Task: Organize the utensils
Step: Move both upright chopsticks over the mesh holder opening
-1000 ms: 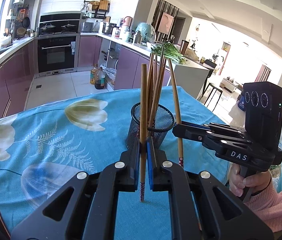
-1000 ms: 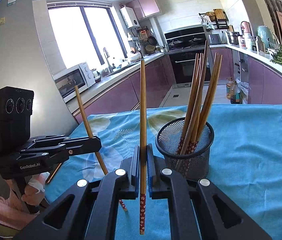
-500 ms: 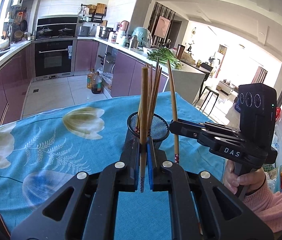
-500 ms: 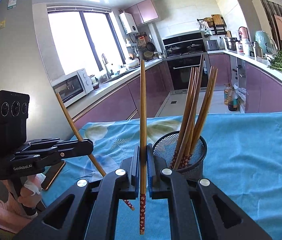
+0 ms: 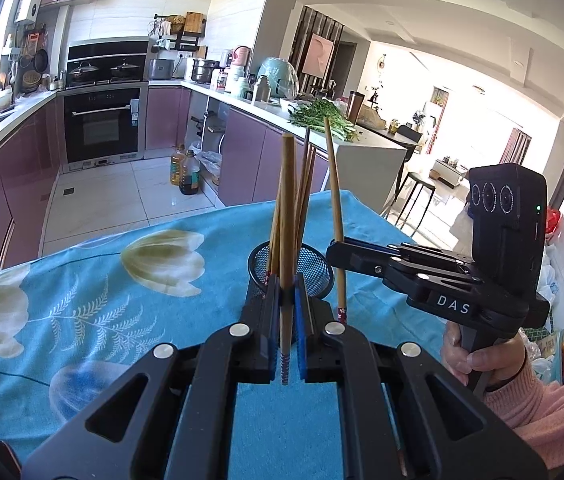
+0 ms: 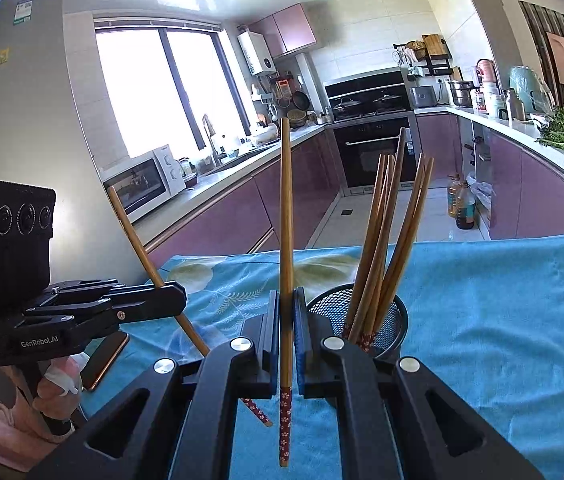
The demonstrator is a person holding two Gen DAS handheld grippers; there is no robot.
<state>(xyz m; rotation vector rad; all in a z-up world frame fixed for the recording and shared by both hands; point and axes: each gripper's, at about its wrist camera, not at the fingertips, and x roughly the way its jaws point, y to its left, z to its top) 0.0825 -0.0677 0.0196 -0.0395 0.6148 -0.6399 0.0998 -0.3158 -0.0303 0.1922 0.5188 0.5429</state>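
Turquoise tablecloth (image 5: 82, 280) spreads out, printed with pale cream tulips and white fern fronds. Black mesh holder (image 6: 396, 320). Tan wooden chopsticks (image 6: 386, 240), their tips red with tiny white blossoms. Black grippers, blue pads (image 6: 300, 344). Mauve cabinets (image 5: 242, 160), black oven (image 5: 102, 124), pink sleeve (image 5: 542, 420).

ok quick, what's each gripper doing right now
left gripper: closed on a chopstick
right gripper: closed on another chopstick
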